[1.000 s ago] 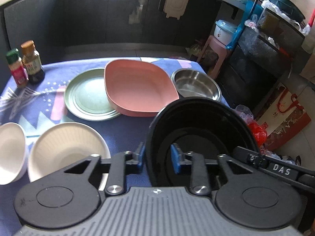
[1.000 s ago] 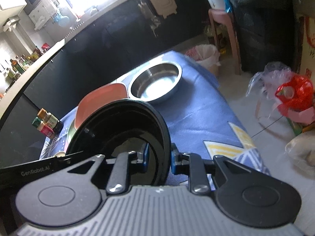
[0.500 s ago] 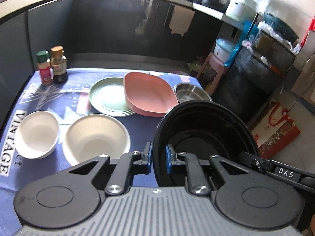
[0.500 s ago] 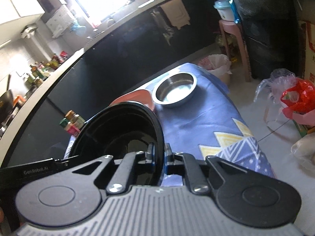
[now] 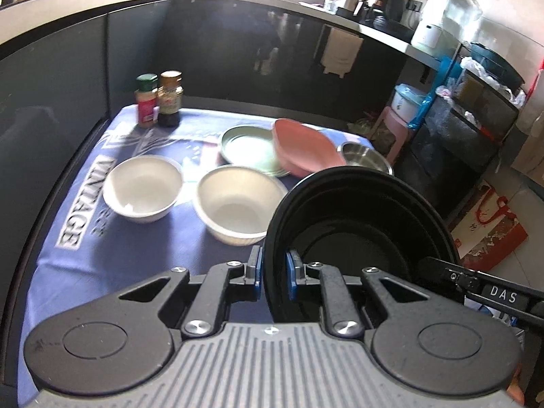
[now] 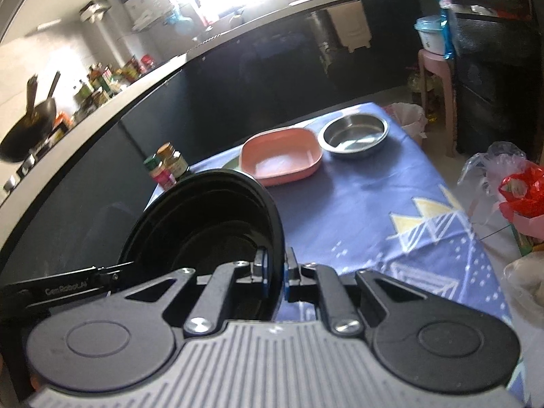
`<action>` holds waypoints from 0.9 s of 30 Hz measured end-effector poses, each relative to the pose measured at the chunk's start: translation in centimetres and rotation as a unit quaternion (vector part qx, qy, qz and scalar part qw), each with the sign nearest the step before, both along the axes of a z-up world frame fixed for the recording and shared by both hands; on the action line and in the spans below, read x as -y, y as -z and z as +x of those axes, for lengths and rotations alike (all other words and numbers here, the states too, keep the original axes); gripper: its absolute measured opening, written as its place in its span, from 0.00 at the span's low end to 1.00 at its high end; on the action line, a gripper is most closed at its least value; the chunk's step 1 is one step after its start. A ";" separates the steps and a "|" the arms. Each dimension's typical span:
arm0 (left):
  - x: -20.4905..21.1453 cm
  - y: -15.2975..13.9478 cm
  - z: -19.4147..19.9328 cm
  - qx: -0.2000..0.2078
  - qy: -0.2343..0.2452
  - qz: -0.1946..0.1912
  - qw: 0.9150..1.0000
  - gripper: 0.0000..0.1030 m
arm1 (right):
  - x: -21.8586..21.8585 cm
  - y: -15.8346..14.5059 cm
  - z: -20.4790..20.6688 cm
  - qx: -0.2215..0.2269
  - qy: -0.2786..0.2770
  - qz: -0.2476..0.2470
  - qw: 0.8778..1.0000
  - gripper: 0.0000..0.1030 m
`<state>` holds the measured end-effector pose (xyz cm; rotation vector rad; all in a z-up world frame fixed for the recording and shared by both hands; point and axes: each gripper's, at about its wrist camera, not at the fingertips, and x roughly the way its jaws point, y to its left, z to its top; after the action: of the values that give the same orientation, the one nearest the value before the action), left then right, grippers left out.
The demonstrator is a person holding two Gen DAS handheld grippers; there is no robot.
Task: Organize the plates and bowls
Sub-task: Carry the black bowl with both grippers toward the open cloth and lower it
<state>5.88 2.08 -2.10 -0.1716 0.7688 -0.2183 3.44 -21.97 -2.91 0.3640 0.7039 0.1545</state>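
Early going, I judge — both the left gripper (image 5: 273, 270) and right gripper (image 6: 275, 270) clamp opposite rims of the round black plastic bowl (image 5: 360, 234) raised above the blue tablecloth (image 6: 357, 210), while ahead two white bowls (image 5: 144, 187), a green plate (image 5: 246, 148), a pink rectangular dish (image 6: 280, 156) and a steel bowl (image 6: 355, 134) lie unstacked

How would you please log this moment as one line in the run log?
left tool: shut on black bowl rim | right tool: shut on opposite rim | bowl: held above table

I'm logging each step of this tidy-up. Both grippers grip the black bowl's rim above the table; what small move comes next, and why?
Probably carry the black bowl left and lower it toward the nearer white bowl, which sits open and empty. Left gripper and right gripper both clamp its rim.
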 end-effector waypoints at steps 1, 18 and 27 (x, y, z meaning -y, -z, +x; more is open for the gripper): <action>-0.3 0.2 -0.3 0.000 -0.003 0.002 1.000 0.13 | -0.4 0.1 -0.2 -0.001 -0.003 -0.002 1.000 0.37; -3.6 4.2 -2.3 -0.030 -0.042 0.022 0.998 0.13 | -4.6 3.3 0.0 -0.048 -0.049 -0.025 0.997 0.37; -3.6 6.0 -2.0 -0.048 -0.043 0.032 0.997 0.13 | -5.2 4.5 0.3 -0.066 -0.048 -0.035 0.996 0.37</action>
<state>3.87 5.68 -8.10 -0.1550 0.8602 -0.1043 3.79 -16.74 -7.37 0.2741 0.8565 0.1981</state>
